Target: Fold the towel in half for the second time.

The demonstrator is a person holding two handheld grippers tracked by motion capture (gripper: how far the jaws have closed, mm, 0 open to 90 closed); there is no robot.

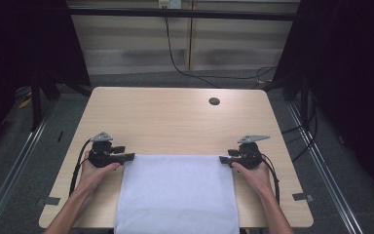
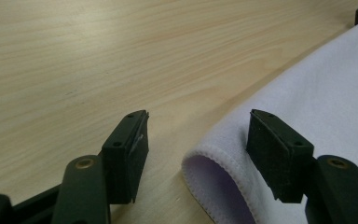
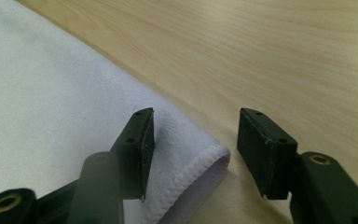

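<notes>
A white towel point(image 1: 175, 195) lies flat on the wooden table point(image 1: 175, 117), hanging over the near edge. My left gripper point(image 1: 129, 157) rests at the towel's far left corner, held by a hand, and my right gripper point(image 1: 224, 160) sits at the far right corner. In the left gripper view the jaws point(image 2: 198, 135) stand open with the hemmed, slightly curled corner of the towel point(image 2: 317, 93) between them, untouched by the pads. In the right gripper view the gripper point(image 3: 196, 135) is likewise open around the other hemmed corner of the towel point(image 3: 51, 93), with neither pad pressing on it.
A round cable hole point(image 1: 214, 101) sits near the table's far right. Bare wood stretches beyond the towel. Black cables point(image 1: 175, 58) run over the floor behind the table, and metal rails point(image 1: 24, 156) flank both sides.
</notes>
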